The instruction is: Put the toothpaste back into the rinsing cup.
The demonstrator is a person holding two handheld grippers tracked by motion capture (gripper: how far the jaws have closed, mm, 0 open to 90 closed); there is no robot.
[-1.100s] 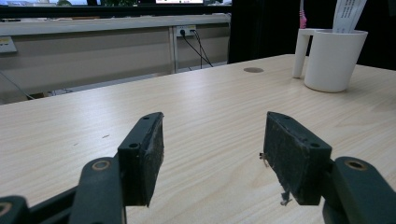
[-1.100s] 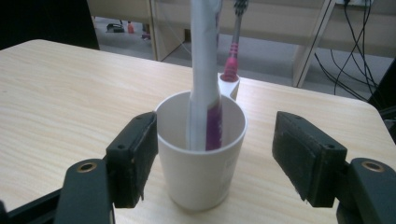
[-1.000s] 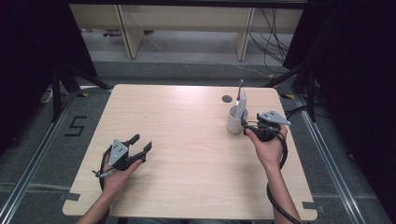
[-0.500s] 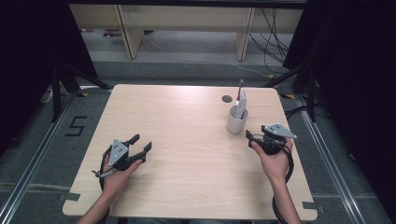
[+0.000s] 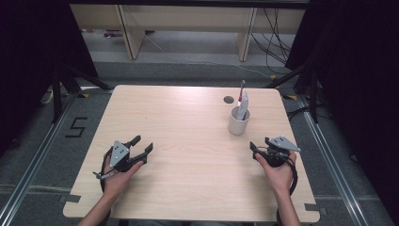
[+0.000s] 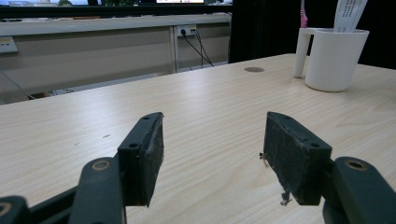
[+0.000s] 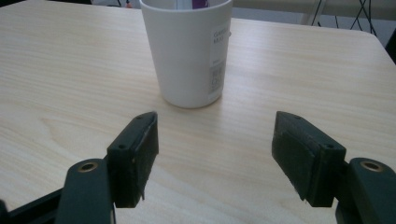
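Observation:
A white mug [image 5: 238, 123] stands upright on the wooden table [image 5: 188, 127] at the right, with a white tube [image 5: 243, 104] and a thin pink-tipped item sticking out of it. My right gripper [image 5: 254, 147] rests low on the table just in front of the mug, open and empty; the mug [image 7: 189, 51] stands a short way beyond its jaws. My left gripper [image 5: 142, 144] lies at the table's front left, open with nothing between its pads [image 6: 153, 154]. From there the mug [image 6: 332, 58] is far off at the upper right.
A small round hole [image 5: 228, 100] sits in the tabletop behind the mug. Shelving and cables stand on the floor beyond the far edge. Dark curtains flank both sides.
My right gripper has drawn back from the mug toward the front edge and sunk to the tabletop. The left gripper has stayed still.

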